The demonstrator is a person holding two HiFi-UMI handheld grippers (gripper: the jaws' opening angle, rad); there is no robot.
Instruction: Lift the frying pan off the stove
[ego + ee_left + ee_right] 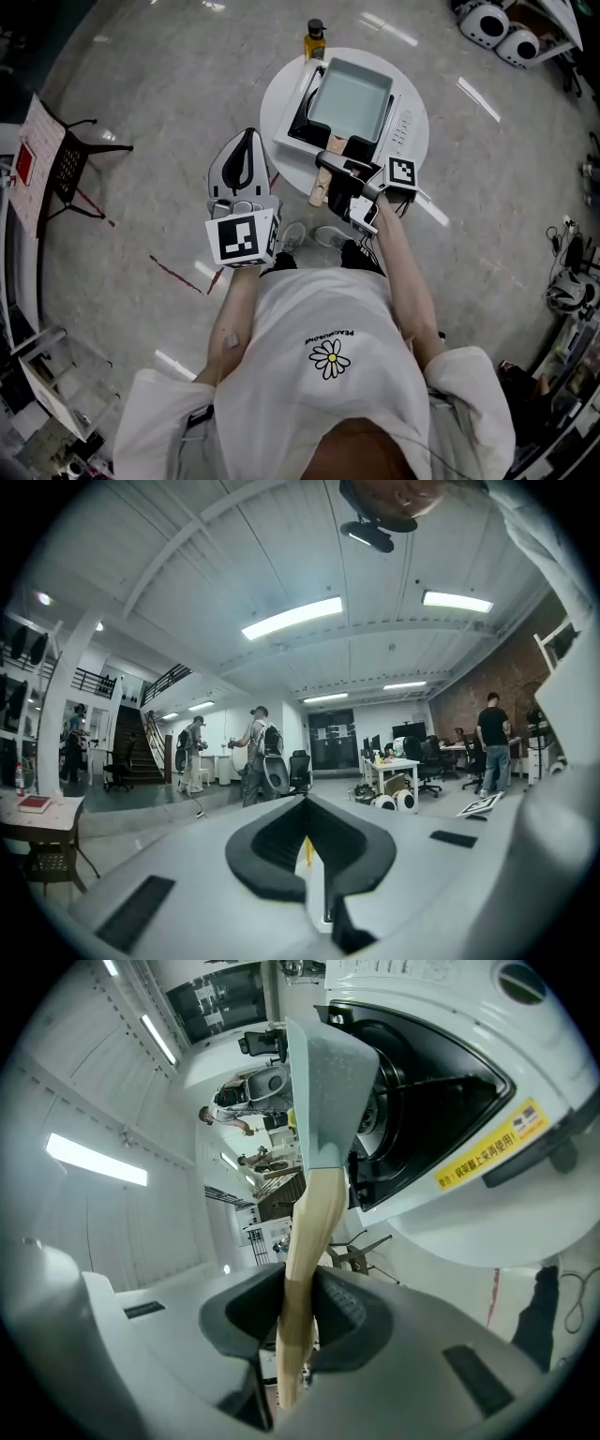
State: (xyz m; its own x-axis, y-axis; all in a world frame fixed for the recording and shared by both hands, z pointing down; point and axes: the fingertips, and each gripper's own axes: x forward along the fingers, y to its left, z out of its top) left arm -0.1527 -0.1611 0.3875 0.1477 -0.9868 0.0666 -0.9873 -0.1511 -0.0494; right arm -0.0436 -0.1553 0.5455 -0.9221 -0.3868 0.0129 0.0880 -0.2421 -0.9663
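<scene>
Handle (305,1232) of frying pan (349,98) pinched in right gripper (295,1321), pan over stove (405,122); left gripper (309,850) closed, empty, held aside.

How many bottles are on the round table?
1. The bottle, with a dark cap, stands at the round table's far edge, just beyond the stove and the frying pan. No other bottle shows; little there could hide one.

Pan (352,98) over stove (405,127), stove on table (277,98). Bottle (315,39) at table's far edge. Handle (320,192) in my right gripper (330,169), near side. My left gripper (246,141) just left of table.
</scene>
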